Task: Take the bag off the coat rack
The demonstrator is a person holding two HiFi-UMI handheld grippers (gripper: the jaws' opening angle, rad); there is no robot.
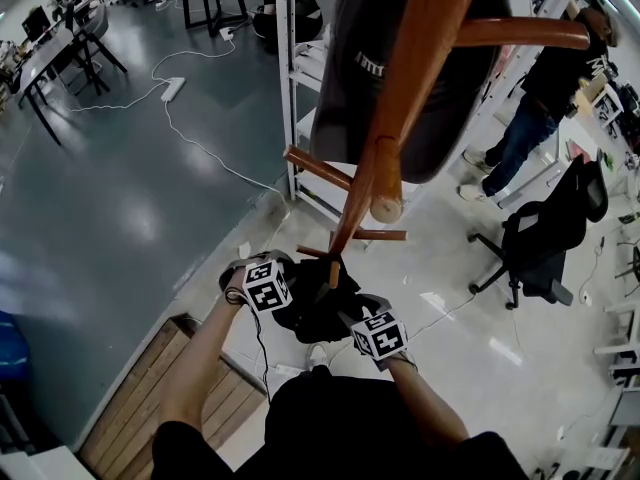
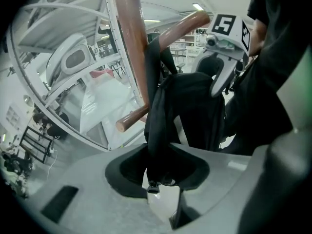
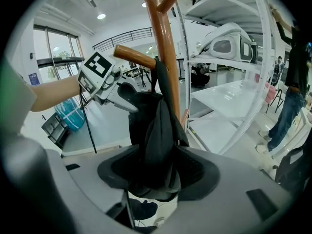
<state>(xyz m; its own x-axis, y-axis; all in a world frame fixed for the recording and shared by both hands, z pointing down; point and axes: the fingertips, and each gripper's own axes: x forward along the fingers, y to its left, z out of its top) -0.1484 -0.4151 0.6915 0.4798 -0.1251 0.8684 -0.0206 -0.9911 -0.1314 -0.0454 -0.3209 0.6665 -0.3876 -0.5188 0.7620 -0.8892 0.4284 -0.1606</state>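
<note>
Low on coat rack (image 1: 420, 58), one black bag (image 1: 312, 313) hangs by strap (image 2: 155, 130) from peg (image 3: 134, 56). Both forearms reach forward, two claws angled steeply down, one each side of bag. Strap pinched in left claw (image 2: 159, 177); bunched bag fabric clamped in right claw (image 3: 157, 177). Second dark item (image 1: 340, 98) hangs higher on rack; white print on it unreadable.

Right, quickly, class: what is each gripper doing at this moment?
Left gripper: jaws closed on the black fabric bag.
Right gripper: jaws closed on the same black fabric bag.
</note>
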